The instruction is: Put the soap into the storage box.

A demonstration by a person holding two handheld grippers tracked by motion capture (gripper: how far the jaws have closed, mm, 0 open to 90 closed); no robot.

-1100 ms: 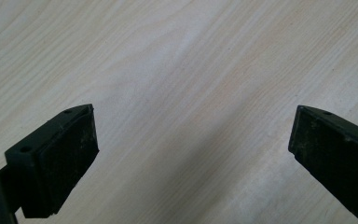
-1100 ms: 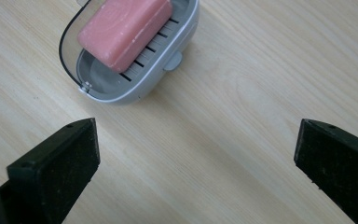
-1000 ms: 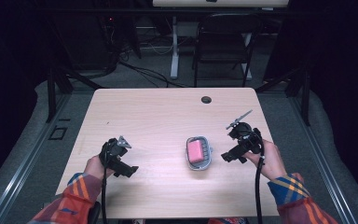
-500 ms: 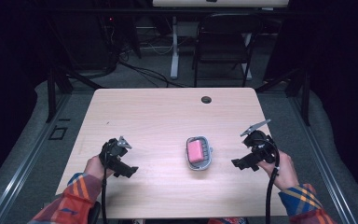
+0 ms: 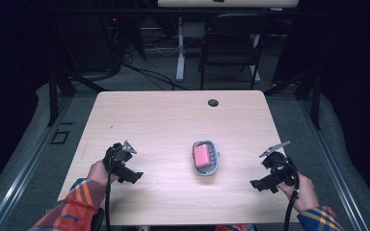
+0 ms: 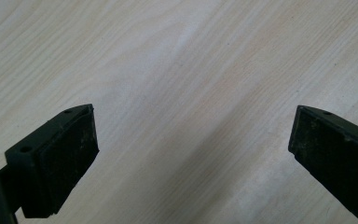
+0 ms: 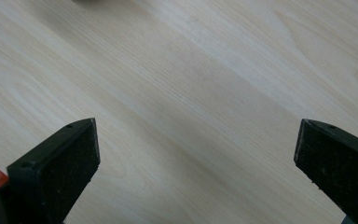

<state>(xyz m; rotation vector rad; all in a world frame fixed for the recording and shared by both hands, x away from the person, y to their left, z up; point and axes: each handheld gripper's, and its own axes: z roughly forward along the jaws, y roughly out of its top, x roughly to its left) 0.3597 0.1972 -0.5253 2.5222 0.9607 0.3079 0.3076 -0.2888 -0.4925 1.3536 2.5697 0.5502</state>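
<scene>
Table [image 5: 164,120]: light wood-grain top, rounded corners, with a round cable hole [image 5: 213,103] near the middle of the far edge.

Soap dish [image 5: 205,158]: grey, roughly rectangular with rounded corners, standing slightly right of centre and nearer the near edge than the far one. It holds a pink bar [image 5: 202,156], likely soap, though the high view is too small to be sure. Slats show along the dish's right side.

Left gripper [image 5: 134,176]: black, held in the person's left hand [image 5: 99,172] close to the near left corner, well apart from the dish. In the left gripper view its jaws stand wide apart over bare wood with nothing between them [image 6: 193,140].

Right gripper [image 5: 261,185]: black, with a grey plate on top, held in the right hand [image 5: 304,191] by the right edge toward the near right corner, apart from the dish. The right gripper view shows its jaws spread wide above bare tabletop [image 7: 196,144].

Sleeves [image 5: 74,207]: plaid, orange and blue, at the near edge.

Folding chair [image 5: 231,45]: dark, on the floor beyond the far edge.
</scene>
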